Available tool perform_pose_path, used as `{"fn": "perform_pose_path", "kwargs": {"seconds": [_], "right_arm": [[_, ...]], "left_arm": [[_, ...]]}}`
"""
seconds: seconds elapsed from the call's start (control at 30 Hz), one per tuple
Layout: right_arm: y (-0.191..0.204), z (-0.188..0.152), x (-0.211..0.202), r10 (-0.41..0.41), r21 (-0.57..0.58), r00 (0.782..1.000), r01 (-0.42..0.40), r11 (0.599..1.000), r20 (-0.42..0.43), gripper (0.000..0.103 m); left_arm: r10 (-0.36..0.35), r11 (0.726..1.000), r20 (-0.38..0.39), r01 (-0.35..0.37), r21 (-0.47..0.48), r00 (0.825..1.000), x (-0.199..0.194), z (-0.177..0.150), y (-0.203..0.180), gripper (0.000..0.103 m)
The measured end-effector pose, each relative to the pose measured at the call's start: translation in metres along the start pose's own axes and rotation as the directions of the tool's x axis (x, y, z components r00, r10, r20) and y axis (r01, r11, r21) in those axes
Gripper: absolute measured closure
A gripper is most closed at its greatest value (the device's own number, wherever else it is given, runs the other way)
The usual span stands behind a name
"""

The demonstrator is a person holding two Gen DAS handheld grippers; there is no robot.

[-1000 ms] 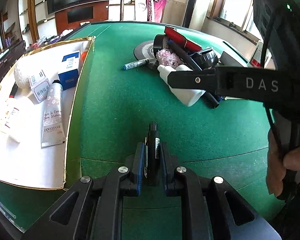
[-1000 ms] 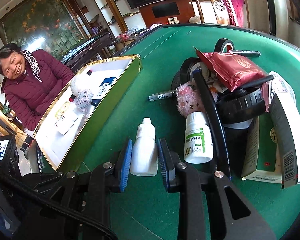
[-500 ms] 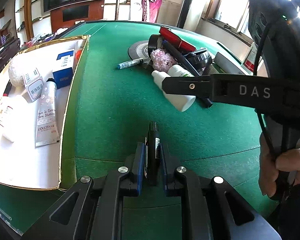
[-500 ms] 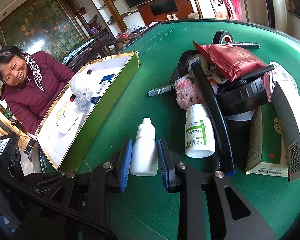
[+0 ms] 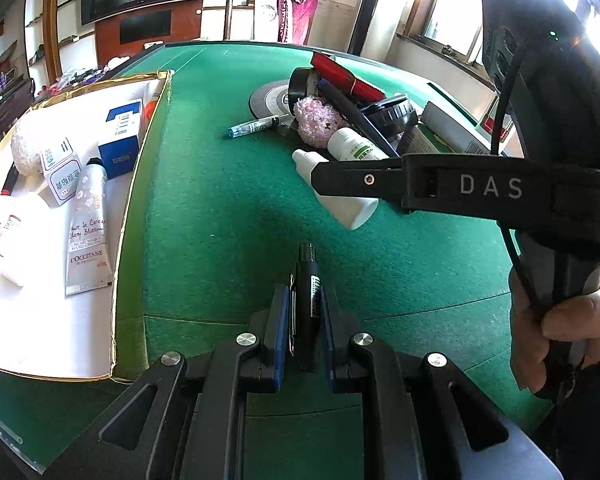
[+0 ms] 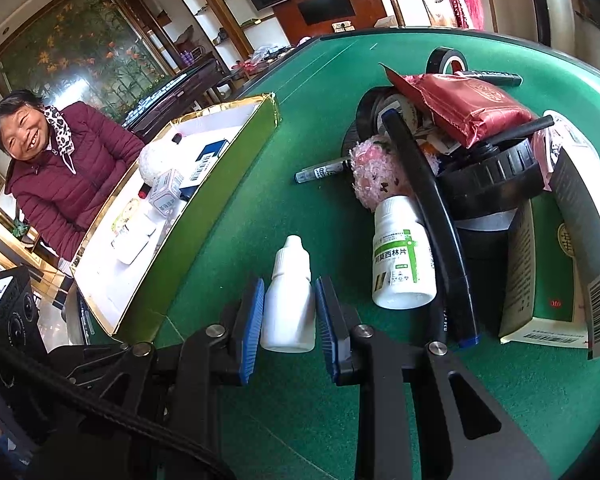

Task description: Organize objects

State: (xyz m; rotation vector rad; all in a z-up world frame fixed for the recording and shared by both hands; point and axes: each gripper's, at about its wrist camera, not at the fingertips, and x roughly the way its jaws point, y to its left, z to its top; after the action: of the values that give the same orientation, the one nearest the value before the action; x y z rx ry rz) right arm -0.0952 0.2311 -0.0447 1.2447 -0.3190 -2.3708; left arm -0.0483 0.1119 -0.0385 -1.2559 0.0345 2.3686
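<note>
At lower centre of the left wrist view, the left gripper (image 5: 304, 334) tilts down over the green felt table (image 5: 228, 216), its 2 blue pads pinching a slim black pen (image 5: 309, 280) whose long axis points up-frame. Lower centre of the right wrist view, the right gripper (image 6: 288, 316) pinches a smooth white plastic dropper bottle (image 6: 289, 300), cap pointing up-frame, beside the gold-edged tray (image 6: 220, 184).

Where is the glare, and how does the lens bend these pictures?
Left wrist view: window glare whitens the top right corner, and the green felt table bulges. Right wrist view: light is even, but the gold-edged white tray curves, and the dark corners are cut off.
</note>
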Motion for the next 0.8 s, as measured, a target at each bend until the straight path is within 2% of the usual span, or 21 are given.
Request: {"fn": "perform_pose_path", "kwargs": {"seconds": [0.8], "right_arm": [[0.0023, 0.0006, -0.0033, 0.022, 0.009, 1.000, -0.022, 1.000, 0.008, 0.079]], "left_arm": [[-0.004, 1.000, 0.004, 0.004, -0.002, 1.000, -0.0008, -0.0012, 0.0013, 0.091]]}}
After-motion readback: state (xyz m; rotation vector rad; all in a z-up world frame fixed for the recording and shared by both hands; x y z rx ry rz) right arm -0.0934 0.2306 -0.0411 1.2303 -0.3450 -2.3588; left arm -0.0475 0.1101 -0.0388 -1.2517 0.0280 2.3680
